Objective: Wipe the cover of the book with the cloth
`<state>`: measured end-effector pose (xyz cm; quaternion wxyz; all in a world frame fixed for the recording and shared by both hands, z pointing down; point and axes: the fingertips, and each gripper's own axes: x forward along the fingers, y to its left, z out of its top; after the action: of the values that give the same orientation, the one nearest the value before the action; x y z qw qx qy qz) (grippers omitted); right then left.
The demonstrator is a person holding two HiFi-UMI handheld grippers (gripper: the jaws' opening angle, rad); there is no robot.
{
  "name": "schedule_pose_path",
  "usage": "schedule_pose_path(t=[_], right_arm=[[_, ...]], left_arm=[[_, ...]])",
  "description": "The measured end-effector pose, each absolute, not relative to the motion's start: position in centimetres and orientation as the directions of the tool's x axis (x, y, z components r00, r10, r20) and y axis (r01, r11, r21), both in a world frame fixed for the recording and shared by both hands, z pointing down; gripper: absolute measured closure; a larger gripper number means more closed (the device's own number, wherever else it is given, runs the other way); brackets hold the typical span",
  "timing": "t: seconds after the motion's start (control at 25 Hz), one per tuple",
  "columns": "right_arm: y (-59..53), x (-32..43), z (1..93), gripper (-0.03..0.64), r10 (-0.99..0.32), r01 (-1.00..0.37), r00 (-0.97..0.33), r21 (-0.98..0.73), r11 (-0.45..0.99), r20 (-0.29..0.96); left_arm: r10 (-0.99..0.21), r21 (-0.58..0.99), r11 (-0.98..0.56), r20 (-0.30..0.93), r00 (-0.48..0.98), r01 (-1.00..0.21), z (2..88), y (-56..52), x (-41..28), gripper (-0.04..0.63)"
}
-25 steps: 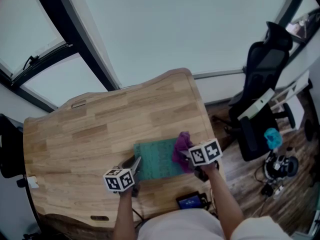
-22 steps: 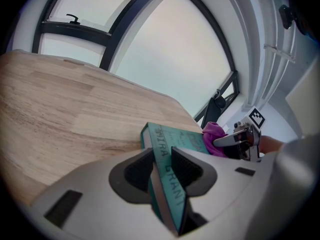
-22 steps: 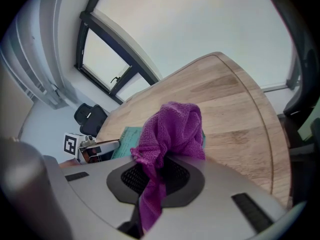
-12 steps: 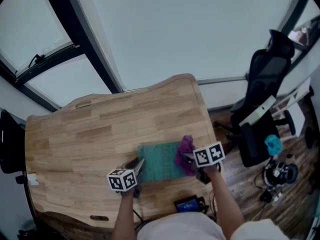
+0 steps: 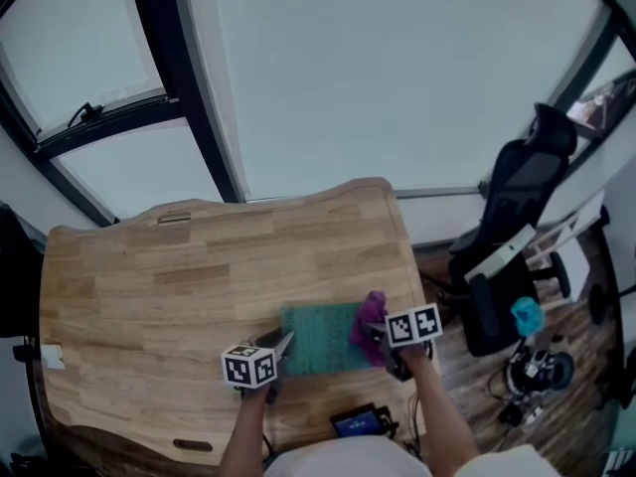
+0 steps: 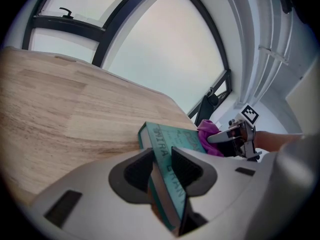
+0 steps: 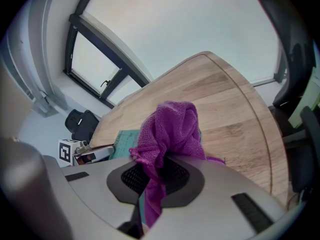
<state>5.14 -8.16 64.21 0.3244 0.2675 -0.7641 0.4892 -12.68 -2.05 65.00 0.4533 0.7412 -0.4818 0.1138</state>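
Note:
A teal book (image 5: 320,337) lies flat on the wooden table (image 5: 189,276), near its front right corner. My left gripper (image 5: 282,344) is shut on the book's left edge; in the left gripper view the spine (image 6: 167,176) runs between the jaws. My right gripper (image 5: 373,332) is shut on a bunched purple cloth (image 5: 369,318), which rests over the book's right end. In the right gripper view the cloth (image 7: 167,134) stands up from the jaws and hides most of the book (image 7: 125,143).
A black office chair (image 5: 512,227) stands to the right of the table, on the wooden floor. A small dark device (image 5: 358,423) lies at the table's front edge, close to my body. Large windows (image 5: 378,78) rise behind the table.
Both grippers keep their holds on the book and the cloth. The head view has shifted, so the table and book sit slightly lower and more central in it.

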Motion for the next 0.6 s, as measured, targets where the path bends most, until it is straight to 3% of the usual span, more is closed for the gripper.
schedule_pose_path(t=[0.6], right_arm=[[-8.83,5.23,64.46,0.577,-0.157,-0.805,-0.564,-0.497,0.326,0.811]], left_arm=[[-0.595,0.582,-0.156,0.59,0.546,-0.798,65.05,-2.38,-12.62,0.479]])
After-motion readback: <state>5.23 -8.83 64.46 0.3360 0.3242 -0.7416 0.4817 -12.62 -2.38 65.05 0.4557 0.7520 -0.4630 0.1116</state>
